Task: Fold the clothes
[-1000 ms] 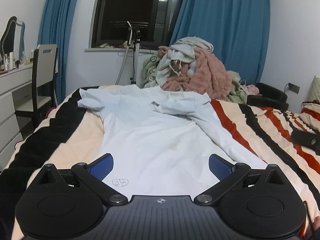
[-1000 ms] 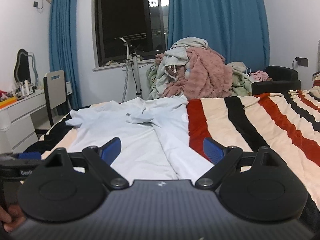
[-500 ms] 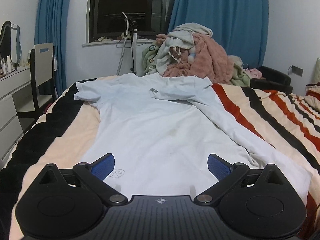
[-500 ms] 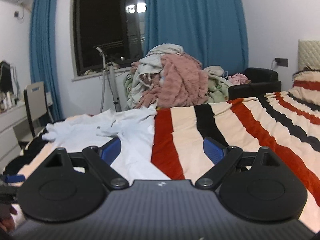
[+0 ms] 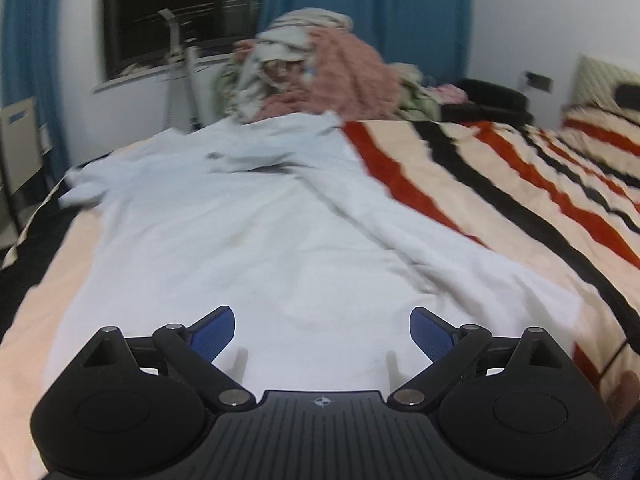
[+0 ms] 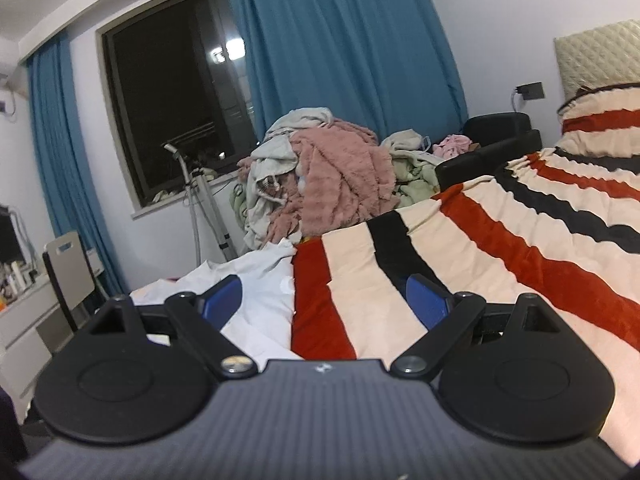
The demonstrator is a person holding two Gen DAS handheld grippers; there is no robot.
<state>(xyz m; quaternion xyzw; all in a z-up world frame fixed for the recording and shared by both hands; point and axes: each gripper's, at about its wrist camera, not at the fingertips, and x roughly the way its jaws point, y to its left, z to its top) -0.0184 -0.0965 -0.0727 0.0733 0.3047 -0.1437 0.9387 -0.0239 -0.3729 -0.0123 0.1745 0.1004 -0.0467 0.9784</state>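
A pale blue T-shirt [image 5: 248, 236] lies spread on the striped bed, one side folded in along a diagonal crease toward the right. My left gripper [image 5: 322, 330] is open and empty, just above the shirt's near hem. In the right wrist view only the shirt's right edge [image 6: 264, 280] shows at lower left. My right gripper [image 6: 324, 300] is open and empty, over the boundary between the shirt and the striped blanket [image 6: 500, 248].
A heap of clothes with a pink fleece [image 6: 336, 184] is piled beyond the bed's far end. A garment steamer pole [image 6: 200, 200] stands by the dark window. A chair [image 6: 68, 268] and white dresser are at left. A black armchair [image 6: 500, 136] is at right.
Both grippers have swung to the right. The left one now looks over the shirt's right half; the right one has tilted and looks mostly at the striped blanket. Both jaws stayed open.
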